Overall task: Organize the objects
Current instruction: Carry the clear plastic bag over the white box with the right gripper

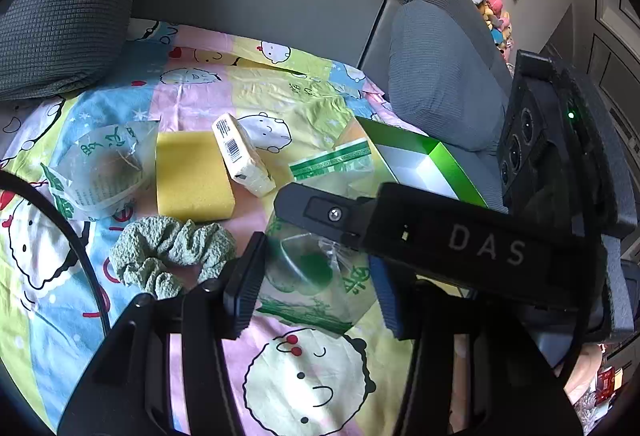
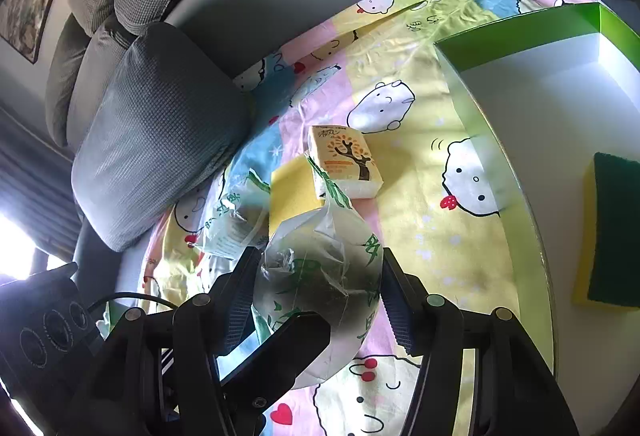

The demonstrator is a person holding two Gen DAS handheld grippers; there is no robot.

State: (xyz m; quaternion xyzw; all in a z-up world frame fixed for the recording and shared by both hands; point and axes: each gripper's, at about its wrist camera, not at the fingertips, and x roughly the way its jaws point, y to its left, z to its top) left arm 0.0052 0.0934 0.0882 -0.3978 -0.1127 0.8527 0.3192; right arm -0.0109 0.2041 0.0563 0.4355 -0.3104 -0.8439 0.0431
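Holding a clear plastic bag printed in green above a cartoon-patterned cloth, both grippers close on it: the right gripper squeezes its rounded bulk between both pads, and the left gripper has the same bag between its jaws. Behind it, a second printed bag, a yellow sponge, a pack of tissues and a green scrunchie lie loose on the cloth. To the right, the green-walled box holds only one green-topped sponge, so most of the sorting seems left to do.
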